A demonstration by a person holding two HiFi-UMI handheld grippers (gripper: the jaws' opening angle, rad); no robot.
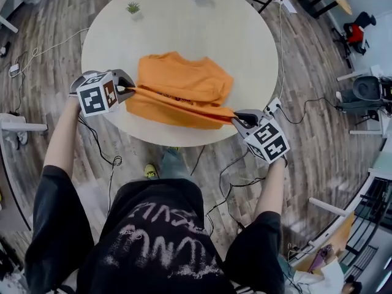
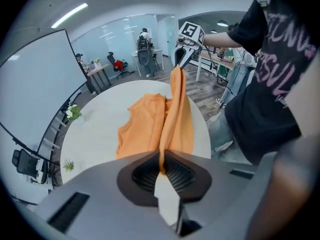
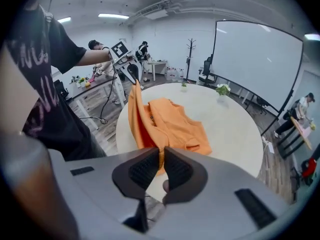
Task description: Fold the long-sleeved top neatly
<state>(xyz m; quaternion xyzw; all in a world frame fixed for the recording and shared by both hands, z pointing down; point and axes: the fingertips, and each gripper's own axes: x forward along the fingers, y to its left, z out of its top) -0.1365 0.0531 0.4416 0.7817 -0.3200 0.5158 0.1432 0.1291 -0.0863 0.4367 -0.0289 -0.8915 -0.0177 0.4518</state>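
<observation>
Now the left gripper (image 1: 130,89) and right gripper (image 1: 240,119) each pinch one end of the orange top (image 1: 184,81), its edge taut between them at the round table (image 1: 122,35) near rim. Likely a fold-over step; next, carry both ends evenly across the bunched remainder.

The head view looks steeply down from above the person's chest onto the round tabletop (image 1: 184,35), from fairly far off, with floor all round it. The left gripper view rides just behind the left claw (image 2: 161,168) and faces low across the tabletop toward the right claw (image 2: 177,64). The right gripper view does the same the opposite way. All three share the orange top (image 1: 180,90) and the tabletop. The wide lenses bend the edges, so nearness there is probably unreliable.
</observation>
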